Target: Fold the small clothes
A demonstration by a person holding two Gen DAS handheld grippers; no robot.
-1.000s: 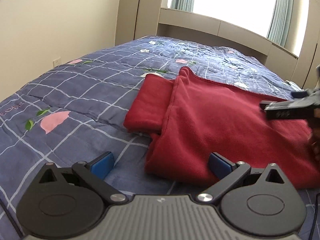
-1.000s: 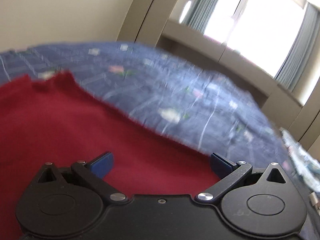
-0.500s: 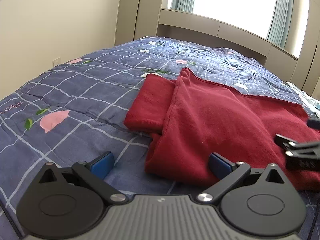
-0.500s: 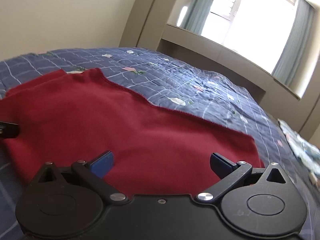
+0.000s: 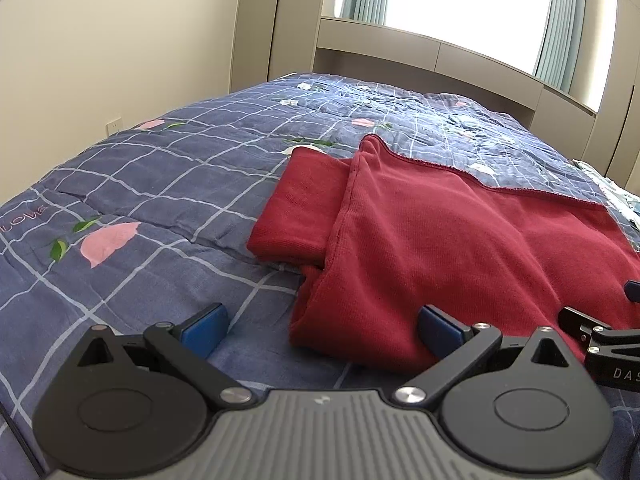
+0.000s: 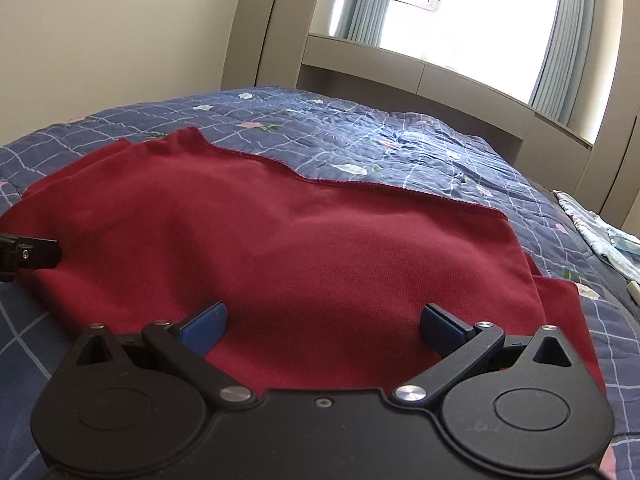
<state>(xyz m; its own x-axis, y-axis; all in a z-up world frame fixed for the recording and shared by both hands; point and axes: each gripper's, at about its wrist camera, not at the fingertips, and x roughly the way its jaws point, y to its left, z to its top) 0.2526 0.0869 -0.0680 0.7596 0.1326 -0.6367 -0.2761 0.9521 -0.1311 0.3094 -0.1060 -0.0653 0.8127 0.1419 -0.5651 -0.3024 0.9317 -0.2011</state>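
Observation:
A dark red garment [image 5: 460, 248] lies partly folded on the bed, with one sleeve or flap [image 5: 304, 208] sticking out to the left under the top layer. My left gripper [image 5: 322, 326] is open at the garment's near left corner, holding nothing. In the right wrist view the same red garment [image 6: 280, 240] fills the middle. My right gripper [image 6: 324, 324] is open just above its near edge, nothing between the blue pads [image 6: 204, 326]. Part of the right gripper [image 5: 600, 340] shows at the left view's right edge.
The bed has a blue checked quilt [image 5: 160, 184] with pink flowers. A beige wall and a wall socket [image 5: 114, 125] lie to the left. A window ledge [image 6: 420, 68] and curtains stand behind the bed. A pale patterned cloth [image 6: 600, 236] lies at the bed's right edge.
The right gripper has drawn back from over the garment toward its near edge and lowered. The left gripper has hardly moved. The garment lies as before.

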